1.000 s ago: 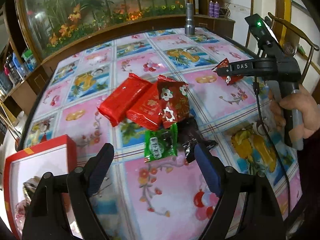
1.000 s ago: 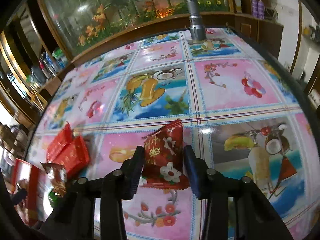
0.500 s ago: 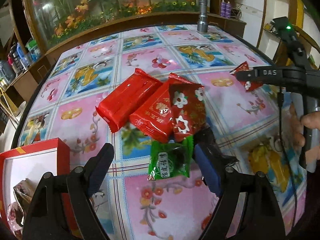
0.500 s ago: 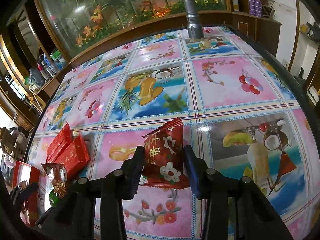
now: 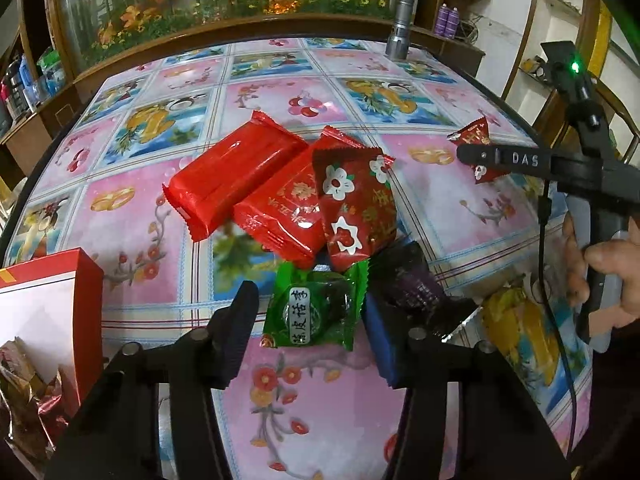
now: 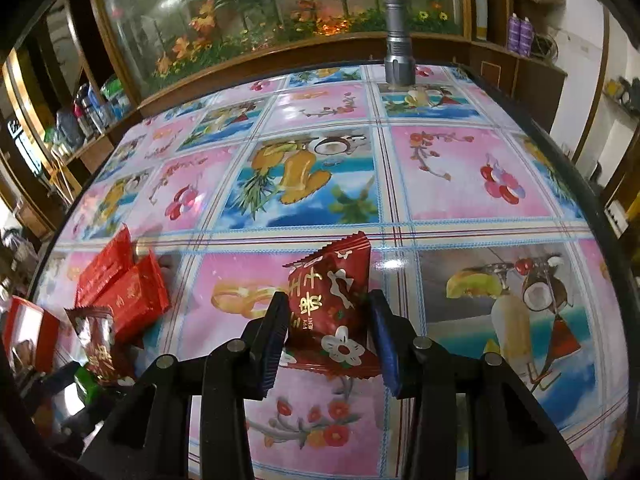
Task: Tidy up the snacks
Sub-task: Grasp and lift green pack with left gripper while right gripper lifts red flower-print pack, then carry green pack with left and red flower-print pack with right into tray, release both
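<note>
We find the table point(image 5: 132, 216), under its fruit-patterned cloth, carrying most of the snacks loose. The red box point(image 5: 86, 280) stands to the left of the left gripper point(image 5: 310, 316), near its left finger, with a few crinkled wrappers already inside. We judge the task to be at an early-to-middle stage: some items are boxed and at least six are not.

Ahead of the left gripper lies the pile. Farthest ahead is the plain red bar pack point(image 5: 232, 176). The printed red bar pack point(image 5: 284, 212) overlaps it on the right. The dark red flowered packet point(image 5: 356, 204) lies partly on top of that. The black packet point(image 5: 408, 276) sits just beyond the right finger. The green candy packet point(image 5: 316, 308) lies between the two fingers.

The left gripper's jaws have just been closing around the green candy packet. The right pad sits at the wrapper's edge; a gap shows at the left pad, so we judge it not yet gripped.

The right gripper point(image 6: 328, 340) is clamped on a second dark red flowered packet point(image 6: 330, 304), standing upright between the pads and raised above the cloth, well to the right of the pile. It awaits boxing.
</note>
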Demonstrator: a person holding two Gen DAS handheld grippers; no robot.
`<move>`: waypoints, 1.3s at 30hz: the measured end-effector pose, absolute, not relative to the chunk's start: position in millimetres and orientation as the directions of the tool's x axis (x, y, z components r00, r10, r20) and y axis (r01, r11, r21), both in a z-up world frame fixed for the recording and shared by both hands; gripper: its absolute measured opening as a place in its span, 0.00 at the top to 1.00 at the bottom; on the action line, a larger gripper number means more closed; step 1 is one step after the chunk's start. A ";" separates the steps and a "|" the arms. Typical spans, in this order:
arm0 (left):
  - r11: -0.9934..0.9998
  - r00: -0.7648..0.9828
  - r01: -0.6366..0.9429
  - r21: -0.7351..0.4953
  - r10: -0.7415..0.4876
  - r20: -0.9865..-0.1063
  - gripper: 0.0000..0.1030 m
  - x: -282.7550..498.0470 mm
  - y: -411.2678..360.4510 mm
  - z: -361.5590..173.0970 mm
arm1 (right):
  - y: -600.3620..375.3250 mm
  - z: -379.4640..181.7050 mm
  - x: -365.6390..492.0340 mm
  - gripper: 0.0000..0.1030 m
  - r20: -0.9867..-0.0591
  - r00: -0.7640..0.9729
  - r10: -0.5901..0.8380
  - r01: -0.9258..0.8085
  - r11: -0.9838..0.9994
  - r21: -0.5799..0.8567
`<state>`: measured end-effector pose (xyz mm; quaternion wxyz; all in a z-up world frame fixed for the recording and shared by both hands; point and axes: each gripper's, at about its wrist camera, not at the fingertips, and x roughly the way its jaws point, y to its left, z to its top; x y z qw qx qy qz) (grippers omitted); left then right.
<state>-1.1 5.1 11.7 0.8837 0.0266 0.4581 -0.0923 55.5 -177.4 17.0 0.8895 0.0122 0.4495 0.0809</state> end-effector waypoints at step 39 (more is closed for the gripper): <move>0.992 0.736 0.116 -0.040 -0.113 -0.667 0.68 -90.8 56.1 78.0 | -181.7 59.6 28.8 0.63 -0.550 0.662 0.509 -0.305 0.853 0.422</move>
